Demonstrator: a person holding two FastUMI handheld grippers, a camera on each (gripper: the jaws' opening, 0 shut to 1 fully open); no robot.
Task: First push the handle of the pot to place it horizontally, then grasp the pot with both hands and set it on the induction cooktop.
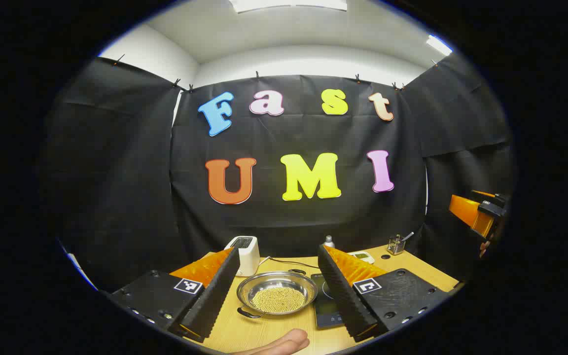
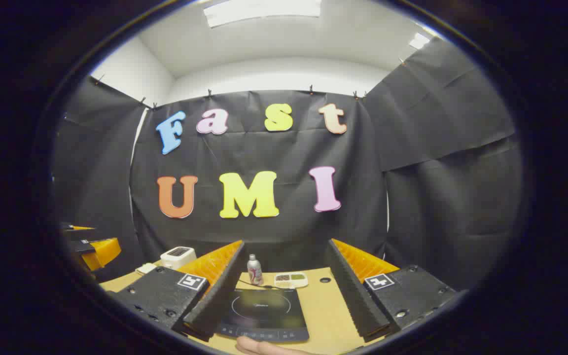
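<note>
Two views: both look over one light wooden table (image 1: 259, 330) inside a booth hung with black cloth, white ceiling above.
Table: smooth wood grain — a thin black cable runs across its far part.
Pot (image 1: 277, 292): shallow, round, shiny steel, filled with small tan grains; it sits on the table between the left gripper's fingers, just left of the cooktop, with a dark loop handle (image 1: 247, 312) at its near-left rim.
Induction cooktop (image 2: 263, 315): flat black glass slab with a faint ring, bare on top (in the right gripper view it lies between the fingers).
Left gripper (image 1: 278, 296): ridged fingers spread wide, touching nothing.
Right gripper (image 2: 284, 296): fingers spread wide, holding nothing.
Far edge: white boxy toaster (image 1: 244, 254), small silvery bottle (image 2: 254, 269), mesh cup (image 1: 396, 244) of utensils.
Near edge: a fingertip (image 1: 284, 342) — resting by the table's front.
</note>
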